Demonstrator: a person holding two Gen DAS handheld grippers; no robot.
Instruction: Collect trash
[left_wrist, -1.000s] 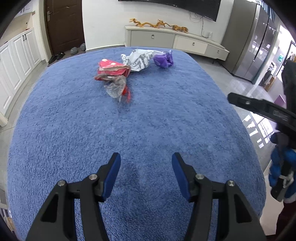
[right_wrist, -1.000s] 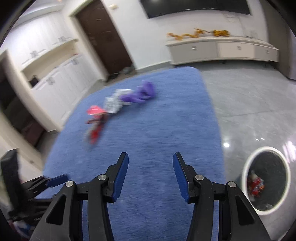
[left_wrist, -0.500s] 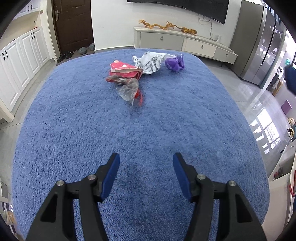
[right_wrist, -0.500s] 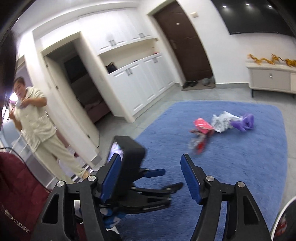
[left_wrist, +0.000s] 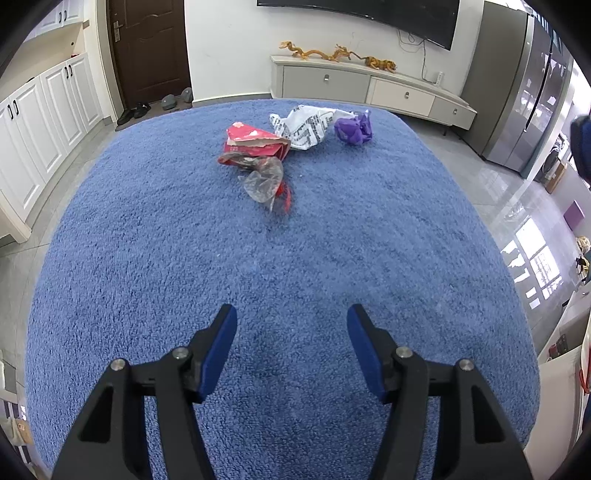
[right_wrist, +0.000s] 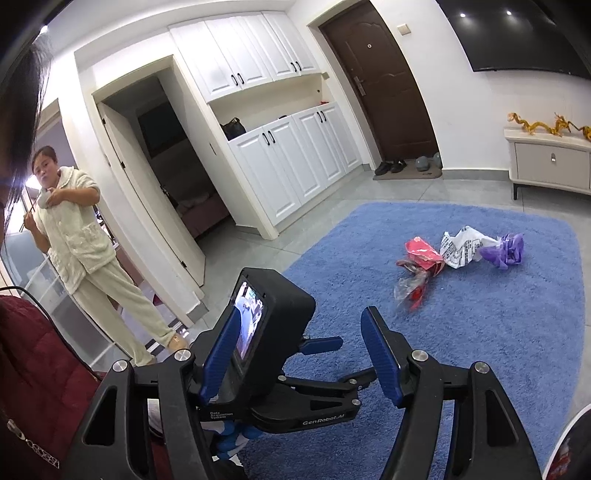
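Observation:
Trash lies on the far part of a blue rug (left_wrist: 184, 258): a red torn packet (left_wrist: 255, 142), a clear plastic wrapper with red bits (left_wrist: 264, 181), a crumpled white printed paper (left_wrist: 304, 125) and a purple wad (left_wrist: 352, 127). The same pile shows in the right wrist view: red packet (right_wrist: 421, 253), wrapper (right_wrist: 410, 286), white paper (right_wrist: 461, 247), purple wad (right_wrist: 506, 251). My left gripper (left_wrist: 291, 332) is open and empty, low over the near rug. My right gripper (right_wrist: 295, 350) is open and empty, raised, looking across the left gripper's body (right_wrist: 266, 332).
A white-rimmed bin (right_wrist: 569, 446) shows at the bottom right of the right wrist view. A person in pale pyjamas (right_wrist: 81, 251) stands on the left by white cabinets (right_wrist: 295, 158). A low TV cabinet (left_wrist: 369, 88) and a fridge (left_wrist: 524, 92) stand past the rug.
The right gripper has swung left, from the rug and bin to the left gripper, cabinets and person. The left gripper shifted slightly; the trash pile sits further right in its view.

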